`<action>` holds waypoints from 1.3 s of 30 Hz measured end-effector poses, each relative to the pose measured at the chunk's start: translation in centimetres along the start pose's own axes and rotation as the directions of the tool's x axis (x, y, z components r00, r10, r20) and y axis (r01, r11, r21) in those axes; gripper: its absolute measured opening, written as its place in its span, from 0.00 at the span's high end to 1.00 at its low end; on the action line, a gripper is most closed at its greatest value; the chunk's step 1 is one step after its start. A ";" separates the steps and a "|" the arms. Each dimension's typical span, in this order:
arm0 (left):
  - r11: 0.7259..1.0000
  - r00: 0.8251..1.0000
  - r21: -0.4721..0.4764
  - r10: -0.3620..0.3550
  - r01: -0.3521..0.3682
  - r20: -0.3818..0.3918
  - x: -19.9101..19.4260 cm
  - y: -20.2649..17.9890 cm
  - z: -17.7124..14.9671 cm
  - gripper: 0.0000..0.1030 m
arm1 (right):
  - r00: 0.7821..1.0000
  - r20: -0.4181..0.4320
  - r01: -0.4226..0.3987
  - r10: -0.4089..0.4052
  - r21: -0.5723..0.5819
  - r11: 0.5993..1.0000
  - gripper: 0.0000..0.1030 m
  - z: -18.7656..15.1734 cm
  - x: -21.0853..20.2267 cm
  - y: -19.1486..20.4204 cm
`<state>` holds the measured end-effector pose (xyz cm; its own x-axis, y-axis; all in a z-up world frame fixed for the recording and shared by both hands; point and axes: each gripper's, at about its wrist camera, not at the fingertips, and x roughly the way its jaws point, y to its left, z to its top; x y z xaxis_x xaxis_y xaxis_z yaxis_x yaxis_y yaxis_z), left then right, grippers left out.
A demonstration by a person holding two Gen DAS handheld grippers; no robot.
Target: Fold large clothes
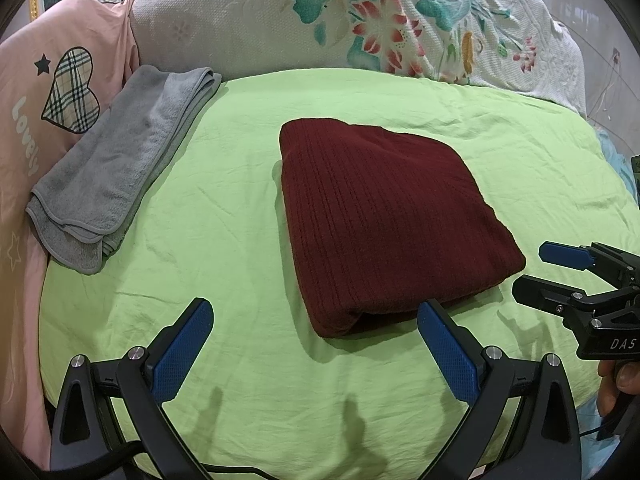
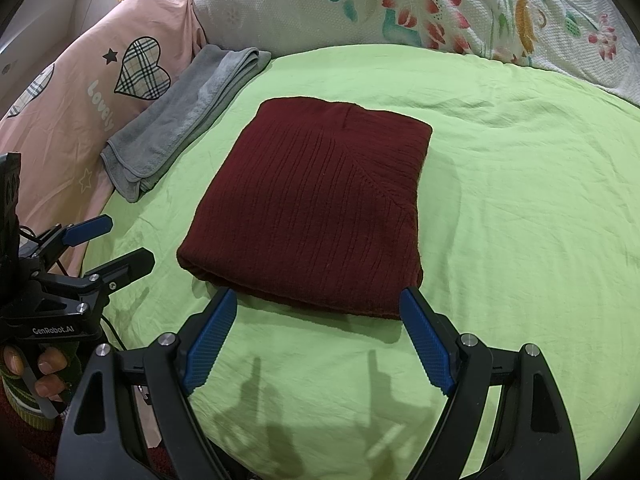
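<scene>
A dark red ribbed knit garment [image 1: 384,216] lies folded into a compact rectangle on the green sheet [image 1: 240,208]; it also shows in the right wrist view [image 2: 320,208]. My left gripper [image 1: 316,312] is open and empty, just in front of the garment's near edge. My right gripper [image 2: 316,300] is open and empty, its fingertips close to the garment's near edge. The right gripper also shows at the right of the left wrist view [image 1: 532,270], and the left gripper at the left of the right wrist view [image 2: 128,240].
A folded grey towel [image 1: 120,164] lies at the left of the sheet [image 2: 520,200]. A pink cover with plaid hearts [image 1: 68,92] lies beyond it. A white floral quilt [image 1: 360,20] is piled at the back.
</scene>
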<state>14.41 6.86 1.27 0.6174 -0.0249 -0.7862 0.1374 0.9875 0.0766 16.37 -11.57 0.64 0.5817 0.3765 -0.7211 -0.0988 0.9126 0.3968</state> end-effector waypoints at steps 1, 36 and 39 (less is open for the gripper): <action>1.000 1.000 0.000 -0.001 0.001 0.000 0.0 0.0 0.0 0.01 | 1.000 -0.001 -0.001 0.001 0.000 1.000 0.19 0.0 0.0 0.0; 1.000 1.000 -0.001 -0.002 0.002 0.000 -0.1 -0.6 0.1 0.01 | 1.000 0.008 -0.005 0.005 0.000 1.000 0.19 0.2 -0.3 0.5; 1.000 1.000 0.000 -0.004 0.004 0.000 0.0 -0.5 0.1 0.01 | 1.000 0.007 -0.006 0.006 0.000 1.000 0.19 0.3 -0.3 0.5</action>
<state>14.45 6.37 1.29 0.6170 -0.0293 -0.7864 0.1402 0.9874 0.0733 16.38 -11.33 1.24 0.5866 0.3808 -0.7147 -0.1027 0.9104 0.4008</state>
